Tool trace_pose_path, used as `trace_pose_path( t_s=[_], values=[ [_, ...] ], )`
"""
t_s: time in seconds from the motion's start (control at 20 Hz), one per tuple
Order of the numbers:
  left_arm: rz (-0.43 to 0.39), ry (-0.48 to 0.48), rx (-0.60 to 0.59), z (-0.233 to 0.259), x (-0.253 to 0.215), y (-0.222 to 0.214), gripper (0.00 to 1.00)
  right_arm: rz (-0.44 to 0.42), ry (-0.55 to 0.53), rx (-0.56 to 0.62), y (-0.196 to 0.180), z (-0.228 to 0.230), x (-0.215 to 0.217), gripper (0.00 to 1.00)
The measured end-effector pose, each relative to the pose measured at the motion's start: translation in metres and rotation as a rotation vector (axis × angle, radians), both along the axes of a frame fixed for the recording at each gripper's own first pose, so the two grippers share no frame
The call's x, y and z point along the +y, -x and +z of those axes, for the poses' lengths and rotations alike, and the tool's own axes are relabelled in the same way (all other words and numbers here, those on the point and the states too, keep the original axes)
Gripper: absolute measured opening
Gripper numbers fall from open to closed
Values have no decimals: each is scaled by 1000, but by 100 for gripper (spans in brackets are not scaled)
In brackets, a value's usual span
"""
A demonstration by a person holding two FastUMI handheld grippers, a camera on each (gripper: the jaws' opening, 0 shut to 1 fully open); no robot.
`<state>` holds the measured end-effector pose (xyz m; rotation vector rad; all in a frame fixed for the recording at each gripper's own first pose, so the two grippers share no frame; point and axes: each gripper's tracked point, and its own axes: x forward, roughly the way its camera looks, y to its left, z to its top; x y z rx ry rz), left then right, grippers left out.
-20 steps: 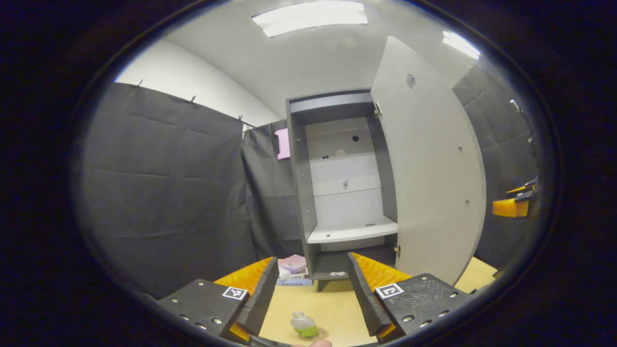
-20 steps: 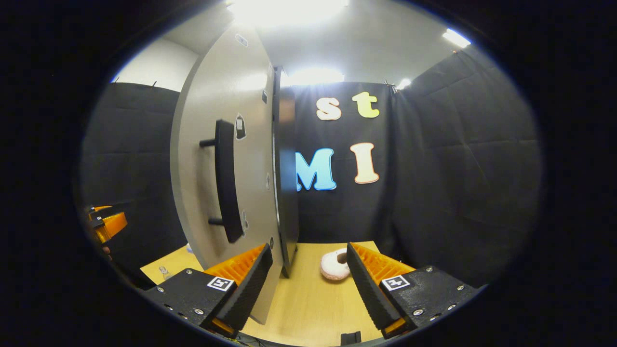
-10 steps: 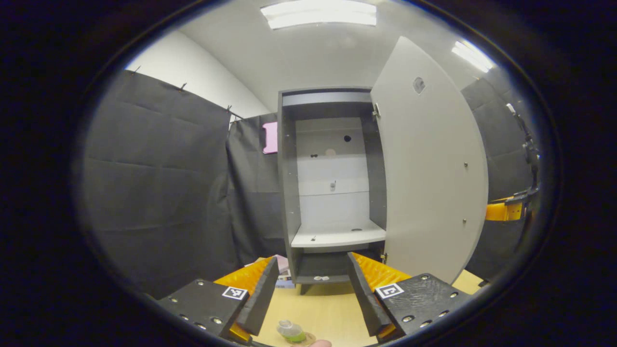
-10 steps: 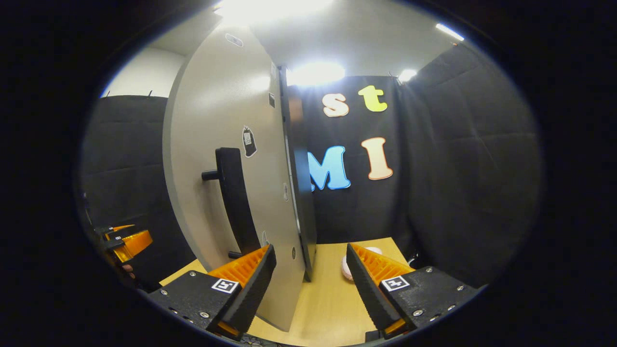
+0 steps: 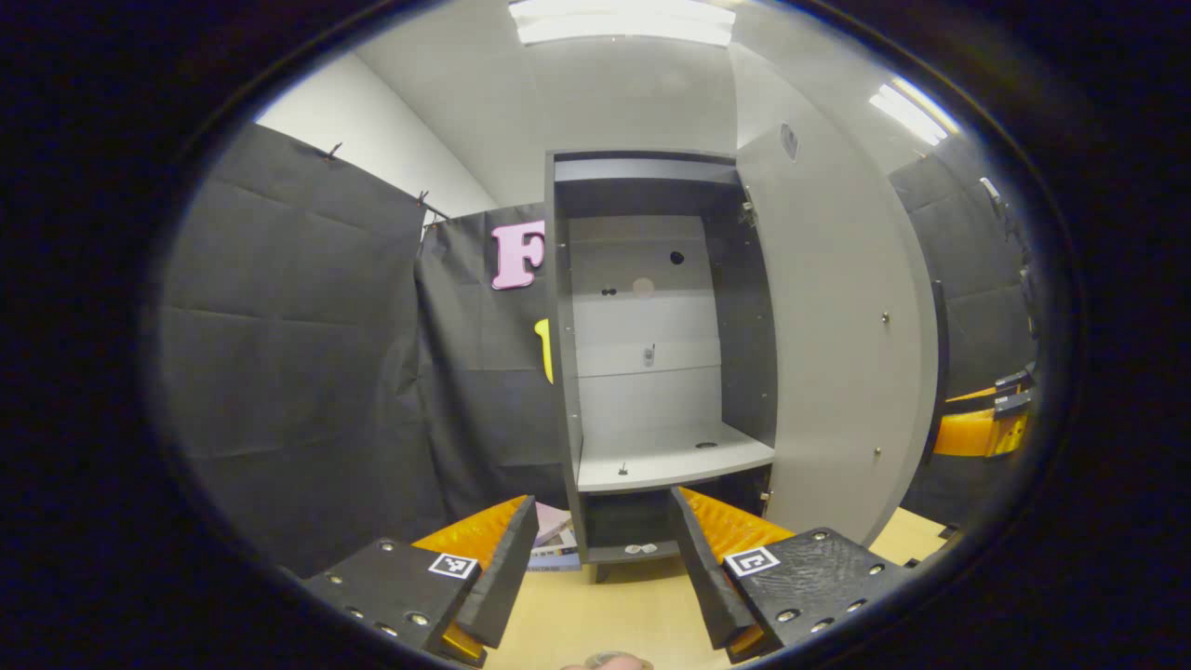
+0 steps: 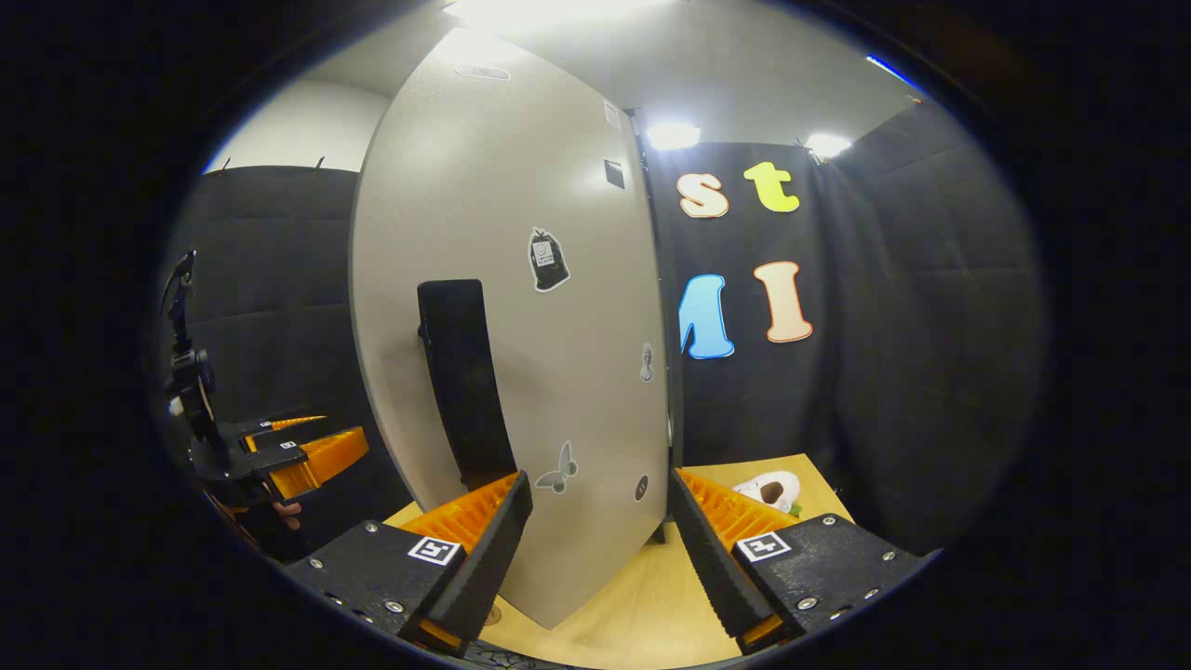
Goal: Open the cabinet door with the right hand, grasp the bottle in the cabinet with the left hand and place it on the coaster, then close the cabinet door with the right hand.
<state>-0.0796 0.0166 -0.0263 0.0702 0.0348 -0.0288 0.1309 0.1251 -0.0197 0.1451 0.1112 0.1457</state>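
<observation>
Cabinet door (image 6: 521, 354) ajar, right gripper (image 6: 595, 549) spread wide and empty before its outer face, left gripper (image 5: 603, 568) equally wide, empty, facing open cabinet (image 5: 651, 354)

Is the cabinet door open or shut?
Open. The cabinet door stands swung out to one side, so the cabinet's bare shelf shows inside.

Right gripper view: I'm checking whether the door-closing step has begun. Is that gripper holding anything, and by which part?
Nothing is held. The right gripper is open, its fingers apart in front of the cabinet door, not on the handle.
</observation>
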Motion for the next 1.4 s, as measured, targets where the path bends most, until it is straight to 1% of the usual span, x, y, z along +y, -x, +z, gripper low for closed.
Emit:
trace_pose_path(
  t_s=[0.05,0.1,0.2,0.25,0.35,0.4,0.45,0.5,0.55,0.6,0.75,0.8,0.85,0.9,0.95,1.0,1.05,1.1,1.15,1.25,1.35,1.4],
  values=[
    [-10,-5,6,-2,9,-7,76,-4,-1,-2,-4,0,10,92],
    [-17,-11,8,-5,20,-15,85,-9,-1,-3,-7,0,19,92],
    [-25,-10,4,-7,37,-28,76,-18,2,-4,-16,-1,36,92],
    [-35,-3,1,-7,41,-34,76,-24,3,2,-21,-3,42,92],
    [-54,-5,8,-11,47,-42,85,-35,-5,-4,-30,-1,53,92],
    [-62,-9,6,-13,49,-47,81,-45,-5,-10,-34,1,56,92],
    [-65,-12,6,-15,50,-50,81,-50,-5,-13,-38,2,57,92],
    [-61,-15,13,-18,50,-51,81,-48,-5,-13,-43,2,57,92],
    [-52,-14,22,-21,50,-50,85,-42,-4,-17,-48,3,57,92],
    [-43,-7,18,-21,49,-50,81,-45,4,-24,-53,5,54,92],
    [15,-16,0,-10,48,-48,81,-115,45,-21,-67,6,29,93],
    [33,-17,-9,-7,46,-47,84,-143,45,-20,-72,4,22,92],
    [41,-8,-15,-4,42,-46,85,-160,37,-14,-77,3,19,92],
    [42,0,-18,-4,36,-45,81,-178,29,-13,-82,1,17,92],
    [47,0,-24,-2,32,-46,85,-203,24,-12,-86,1,14,92],
    [58,-6,-21,-2,30,-48,85,-217,21,4,-88,-2,12,92],
    [65,-9,-12,-3,28,-49,80,-211,11,11,-90,-5,15,92],
    [59,-8,-16,-2,22,-50,76,-211,5,-4,-93,-2,17,93],
    [45,-15,-22,1,15,-54,85,-224,11,-23,-93,2,14,93],
    [37,-45,-28,9,8,-57,85,-228,39,-44,-90,7,13,92],
    [19,-36,-40,11,0,-60,85,-229,57,-58,-90,8,12,93],
    [11,-31,-39,11,-5,-60,81,-229,62,-60,-92,7,11,93]
  ],
)
